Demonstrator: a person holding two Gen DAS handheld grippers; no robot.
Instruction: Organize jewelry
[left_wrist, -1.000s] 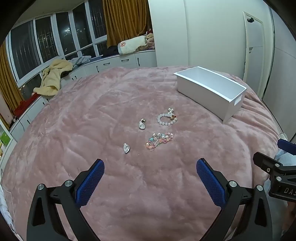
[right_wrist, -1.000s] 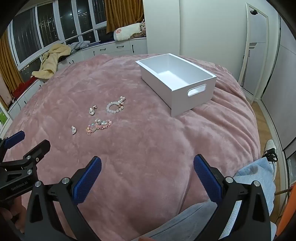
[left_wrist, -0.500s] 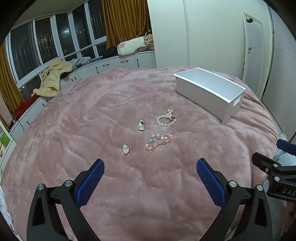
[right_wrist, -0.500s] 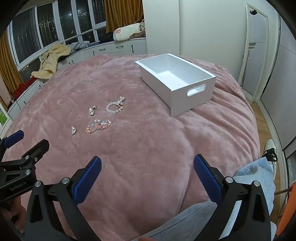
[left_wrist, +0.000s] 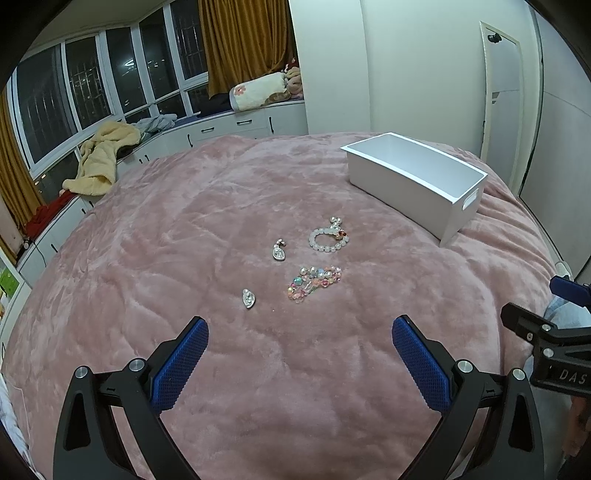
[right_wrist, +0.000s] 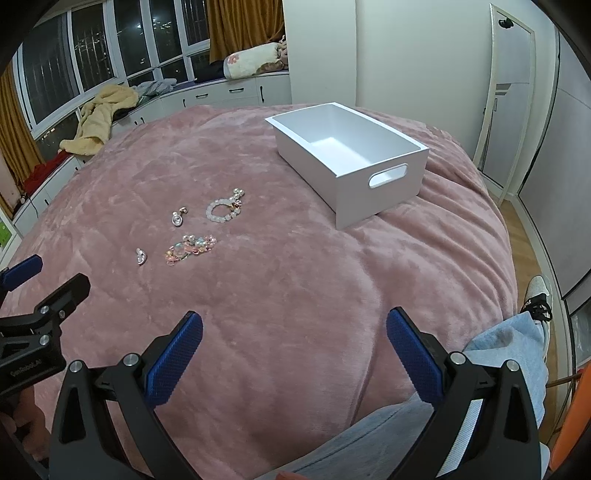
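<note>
sitting empty on the pink blanket (right_wrist: 295, 280) is the white box (right_wrist: 380, 173); bracelets (left_wrist: 314, 282) are lying outside it, both grippers (left_wrist: 300, 328) (right_wrist: 294, 325) are gaping wide.

Two bracelets (left_wrist: 328, 239) and two earrings (left_wrist: 279, 252) on the blanket (left_wrist: 184, 229), box (left_wrist: 413, 177) behind-right of them.

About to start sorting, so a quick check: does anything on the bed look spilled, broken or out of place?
Nothing looks damaged. Four pieces lie loose on the blanket, none in the box: white bracelet, colored bracelet, two silver earrings. The box sits upright, empty. Both claws are open.
</note>
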